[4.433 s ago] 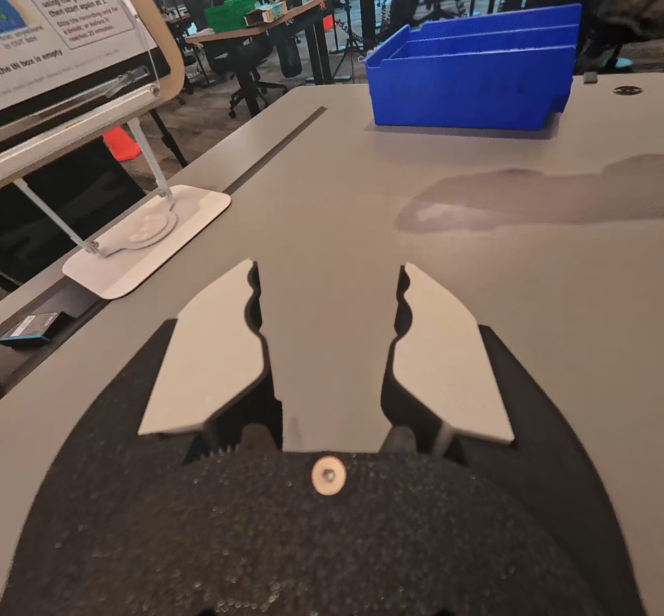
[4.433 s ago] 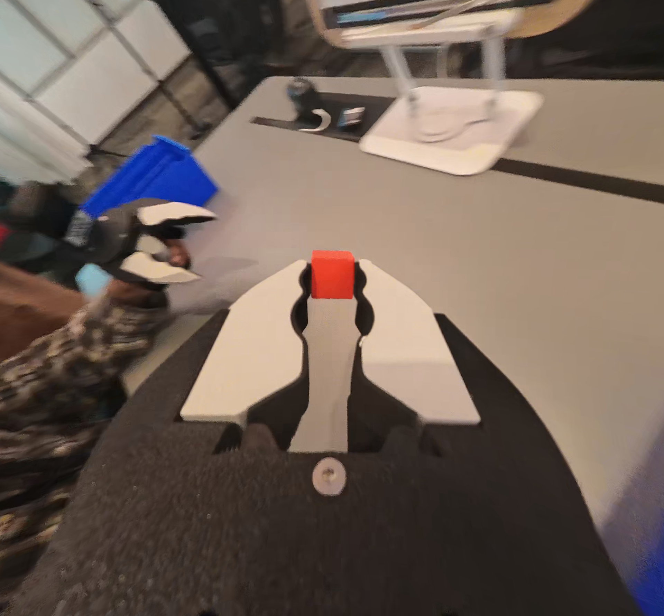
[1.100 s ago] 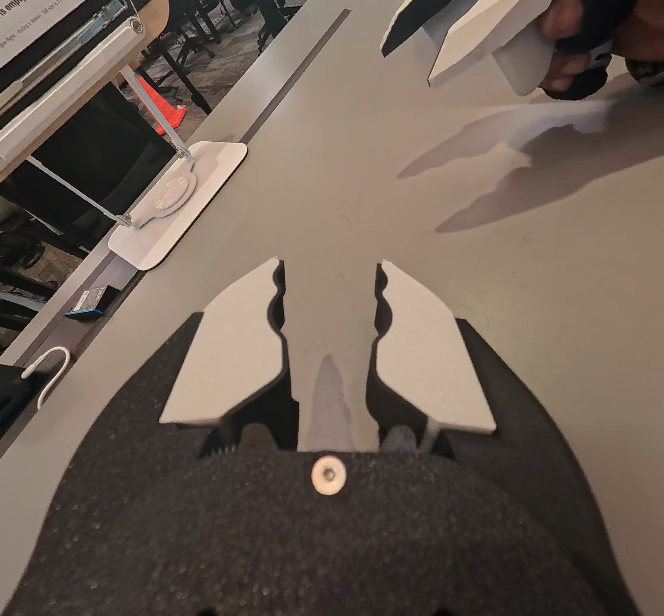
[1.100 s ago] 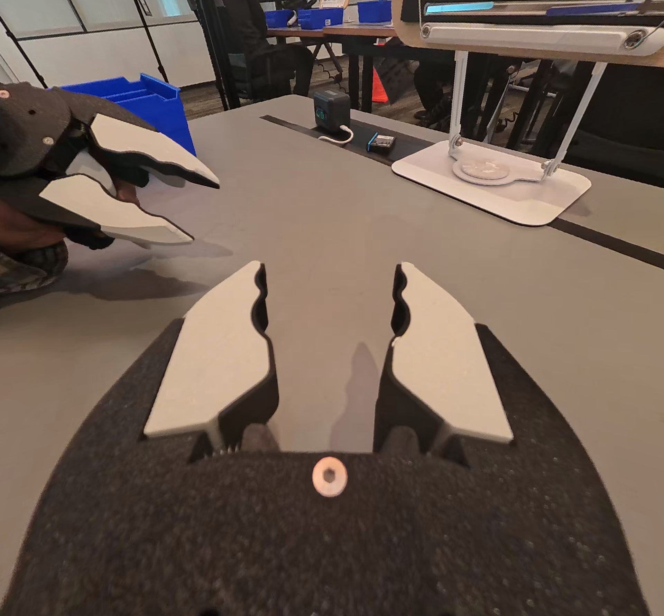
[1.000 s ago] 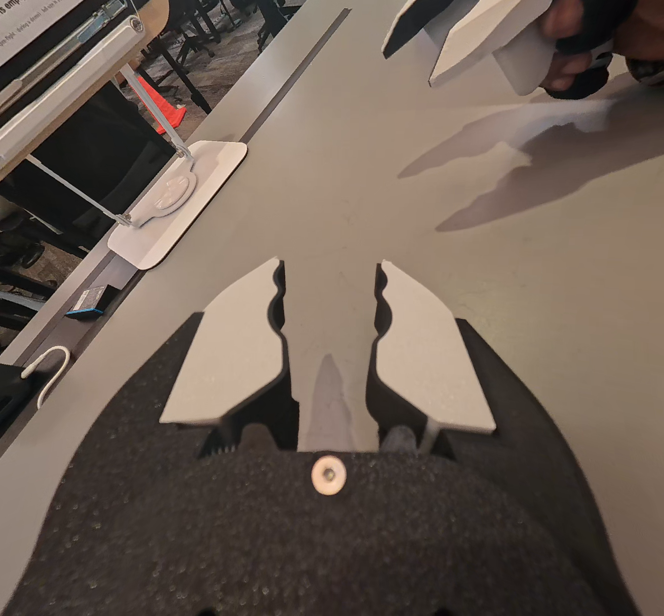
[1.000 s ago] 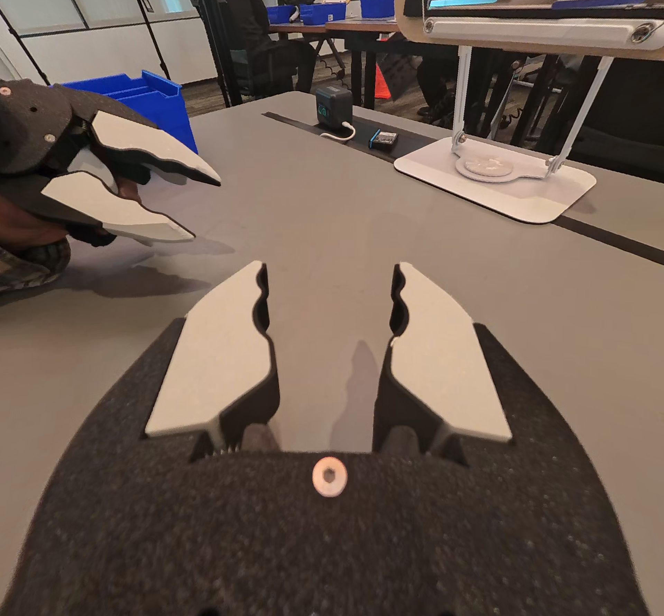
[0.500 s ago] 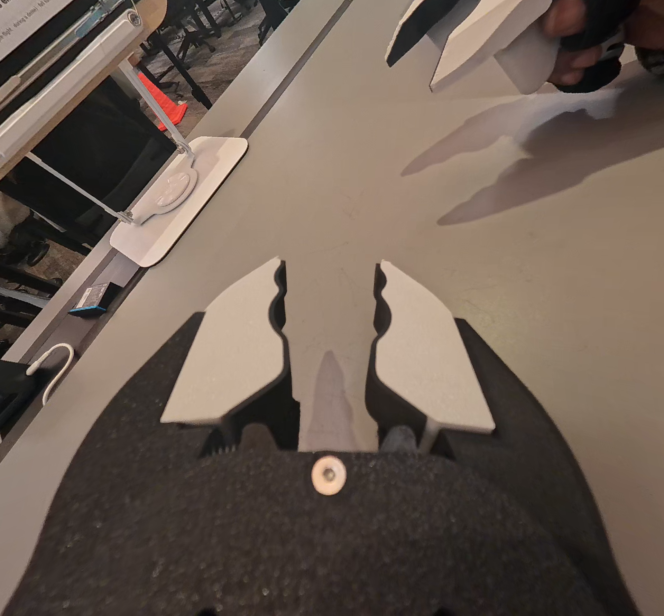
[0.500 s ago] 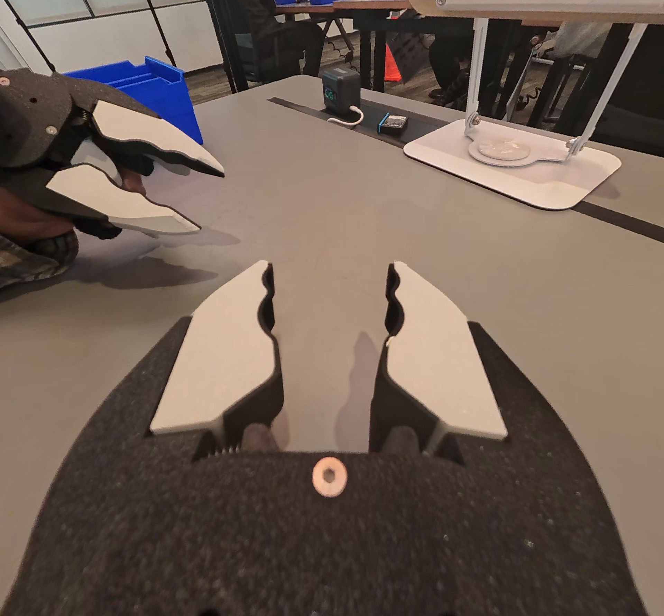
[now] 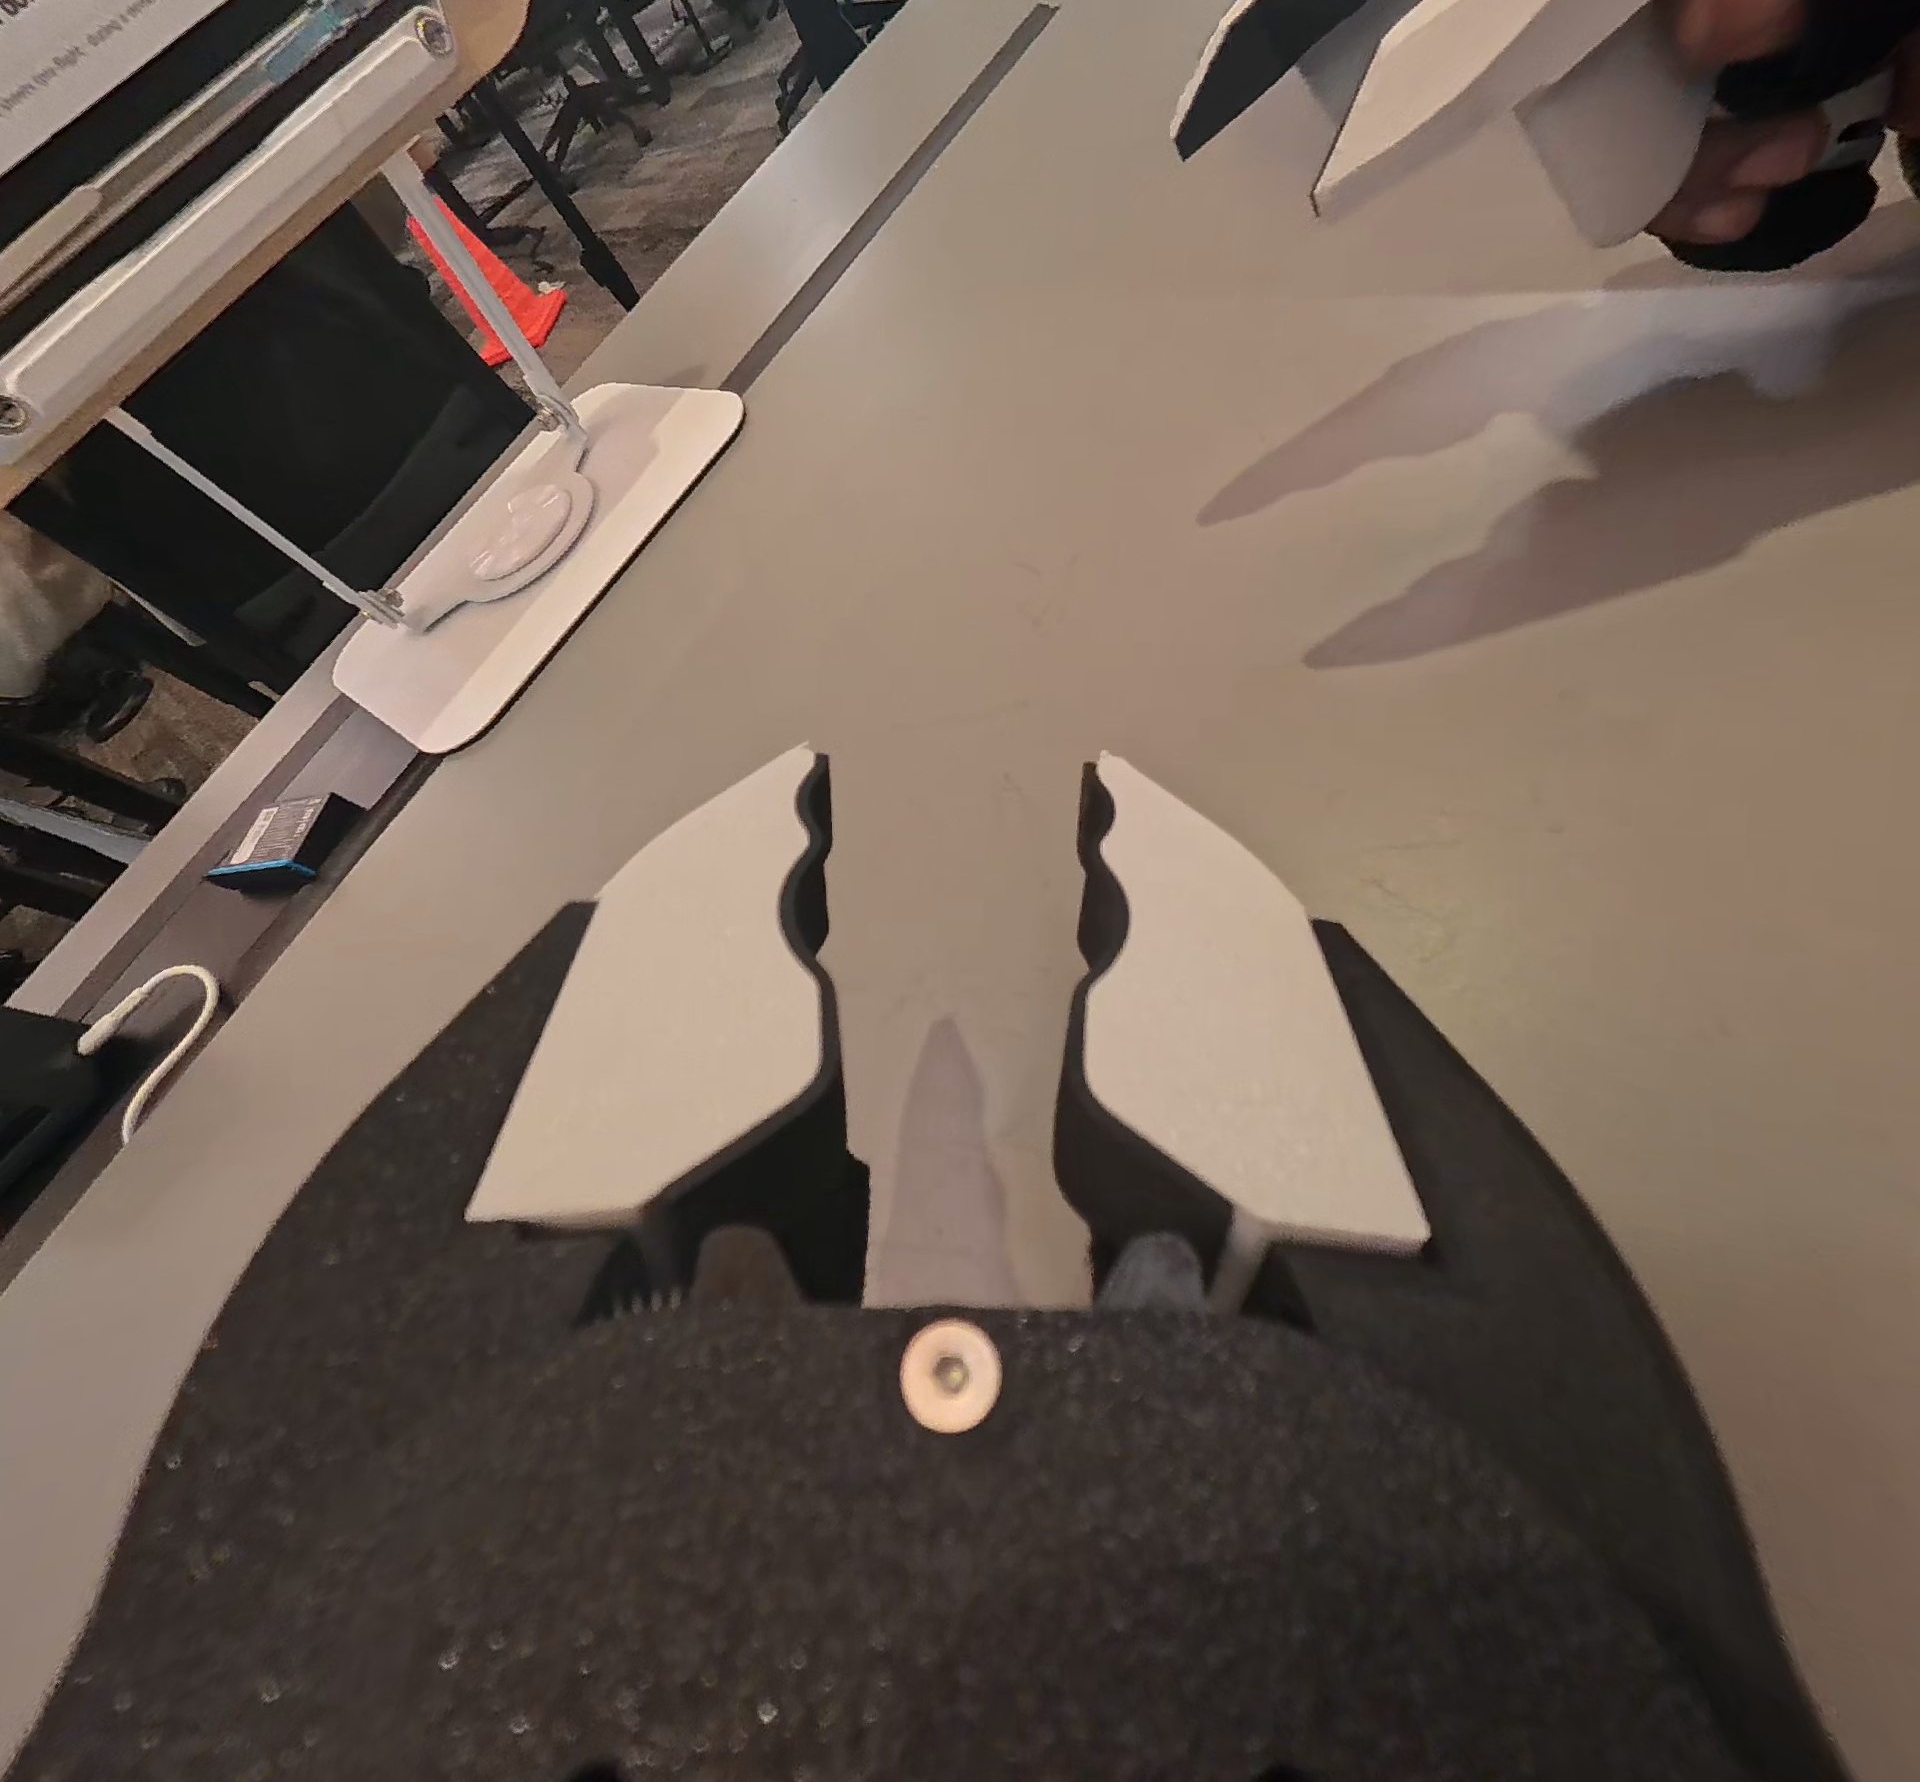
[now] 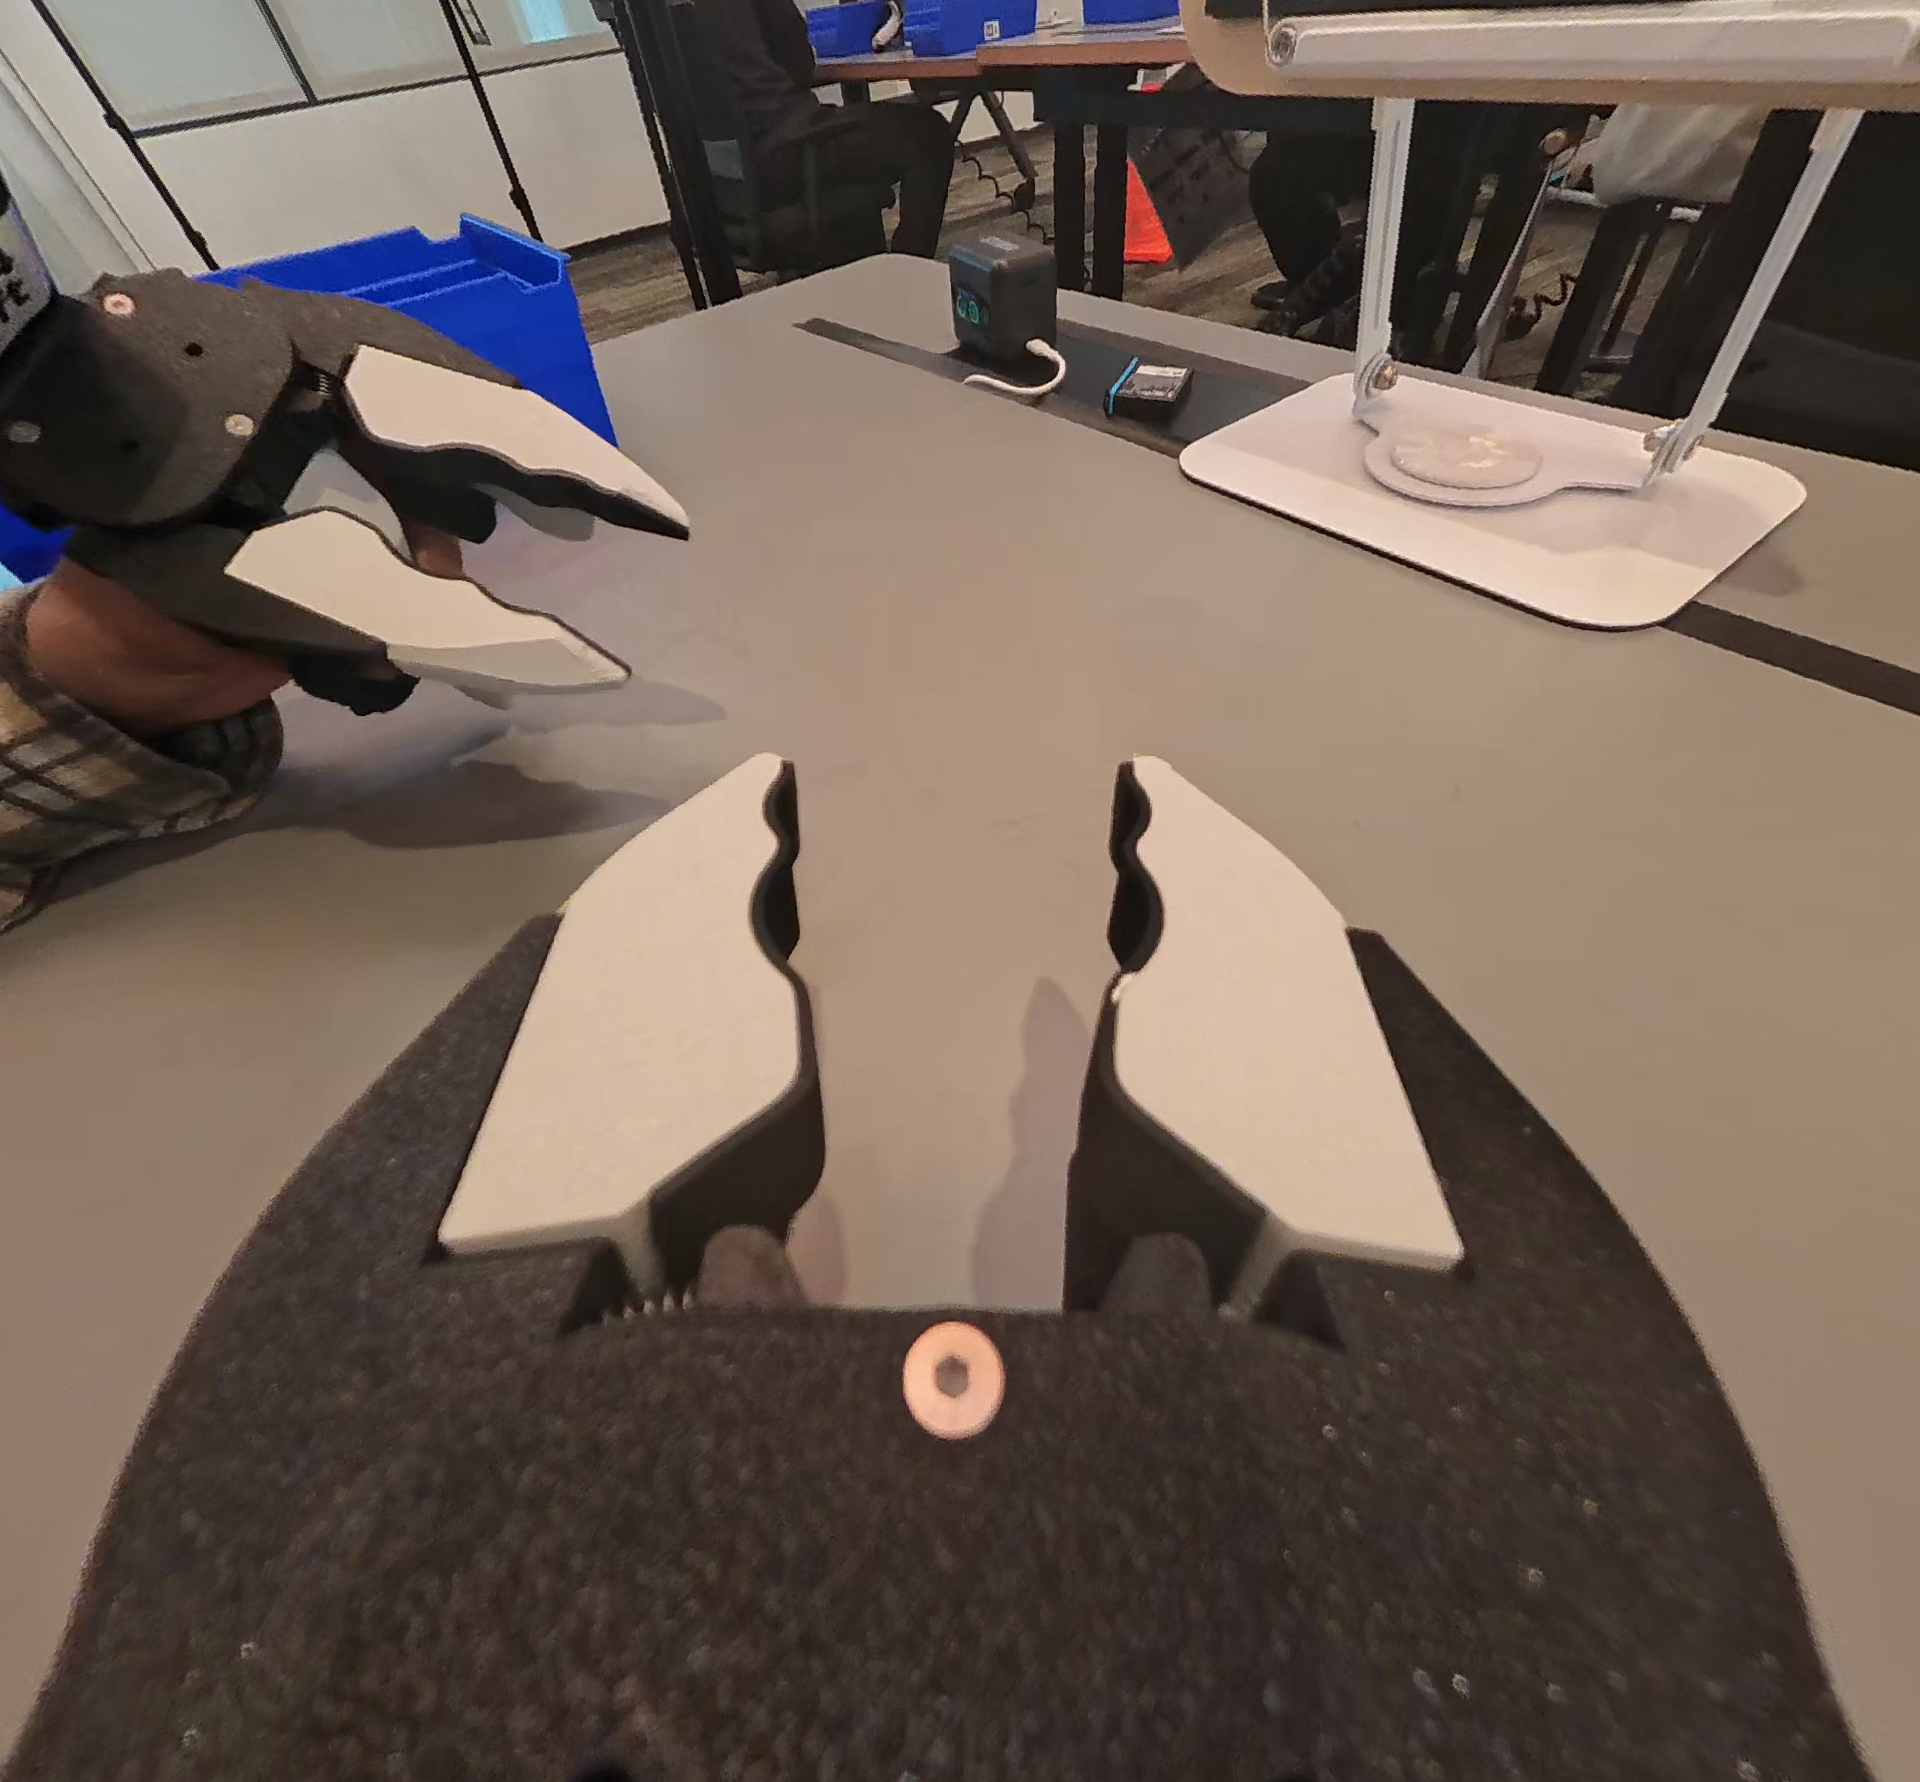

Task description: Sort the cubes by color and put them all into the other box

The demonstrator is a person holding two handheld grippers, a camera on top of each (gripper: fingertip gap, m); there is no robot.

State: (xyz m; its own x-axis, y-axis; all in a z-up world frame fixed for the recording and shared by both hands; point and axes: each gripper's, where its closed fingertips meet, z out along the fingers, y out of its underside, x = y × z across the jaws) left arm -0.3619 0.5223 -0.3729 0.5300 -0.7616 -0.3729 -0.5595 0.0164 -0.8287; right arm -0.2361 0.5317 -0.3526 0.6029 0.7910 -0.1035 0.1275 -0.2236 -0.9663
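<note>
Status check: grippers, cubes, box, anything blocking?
Left gripper open, empty. Right gripper open, empty. No cubes in view; blue box behind left gripper. Grey table between grippers bare.

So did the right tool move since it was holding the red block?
Yes. The right tool swung toward the white stand, now ahead and to the right, and it is open and empty.

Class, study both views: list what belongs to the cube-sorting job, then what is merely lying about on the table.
Job:
left gripper, open, empty
right gripper, open, empty
blue box
No cubes in view.

Lying about:
white stand
black device with white cable
small black pack
</note>
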